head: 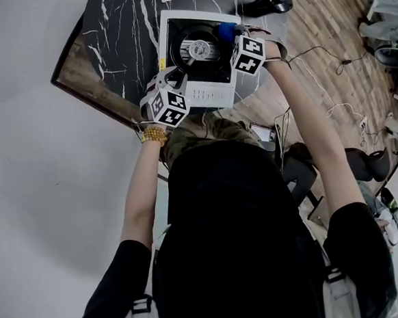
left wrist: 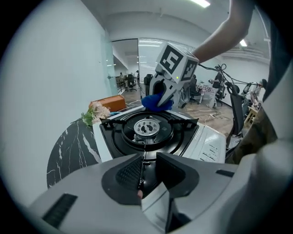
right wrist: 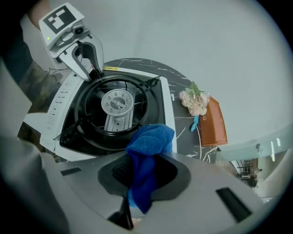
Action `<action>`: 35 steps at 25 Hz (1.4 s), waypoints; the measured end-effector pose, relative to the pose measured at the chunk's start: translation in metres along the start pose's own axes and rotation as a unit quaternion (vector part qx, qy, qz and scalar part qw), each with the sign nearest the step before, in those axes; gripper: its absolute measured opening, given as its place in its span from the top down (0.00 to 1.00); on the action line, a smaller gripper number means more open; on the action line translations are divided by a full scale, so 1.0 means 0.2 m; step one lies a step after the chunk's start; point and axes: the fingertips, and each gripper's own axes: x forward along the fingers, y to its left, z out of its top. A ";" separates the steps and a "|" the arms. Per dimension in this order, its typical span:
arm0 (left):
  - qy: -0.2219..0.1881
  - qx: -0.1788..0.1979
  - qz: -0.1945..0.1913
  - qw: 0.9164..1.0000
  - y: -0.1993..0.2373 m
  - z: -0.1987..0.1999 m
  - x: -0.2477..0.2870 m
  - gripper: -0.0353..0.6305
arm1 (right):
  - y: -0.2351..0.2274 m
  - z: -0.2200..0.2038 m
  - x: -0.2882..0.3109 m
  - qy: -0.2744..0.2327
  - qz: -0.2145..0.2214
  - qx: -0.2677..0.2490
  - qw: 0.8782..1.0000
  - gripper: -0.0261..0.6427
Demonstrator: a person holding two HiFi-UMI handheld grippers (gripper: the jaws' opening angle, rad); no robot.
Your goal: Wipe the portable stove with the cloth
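Note:
The portable stove (head: 175, 26) is white with a black well and a silver burner (right wrist: 116, 103); it stands on a black marbled table (head: 117, 31). My right gripper (right wrist: 144, 160) is shut on a blue cloth (right wrist: 151, 139), which bunches over the stove's edge (right wrist: 168, 107) on the side away from the controls. In the head view the cloth (head: 226, 29) shows at the stove's right rim. My left gripper (left wrist: 149, 156) points down at the stove's corner beside the controls (left wrist: 213, 151). Its jaws stand apart, with a thin black pan-support prong (left wrist: 144, 147) running between them, untouched.
Pale flowers (right wrist: 196, 103), a teal item (right wrist: 195, 122) and an orange box (right wrist: 214, 123) lie on the table beyond the stove. A black object (head: 266, 4) sits at the table's far right. Cables (head: 328, 62) trail on the wooden floor. Office chairs (left wrist: 236, 105) stand behind.

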 end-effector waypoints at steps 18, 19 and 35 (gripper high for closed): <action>0.060 0.047 -0.020 0.997 0.01 0.04 0.10 0.93 | 0.37 0.08 -0.06 0.022 0.079 -0.067 0.994 0.89; 0.061 0.047 -0.020 0.997 0.01 0.04 0.10 0.93 | 0.41 0.09 -0.07 0.018 0.089 -0.067 0.994 0.89; 0.013 0.031 -0.009 0.999 0.04 0.01 -0.05 0.93 | -0.15 0.09 -0.28 -0.104 0.150 0.234 0.955 0.87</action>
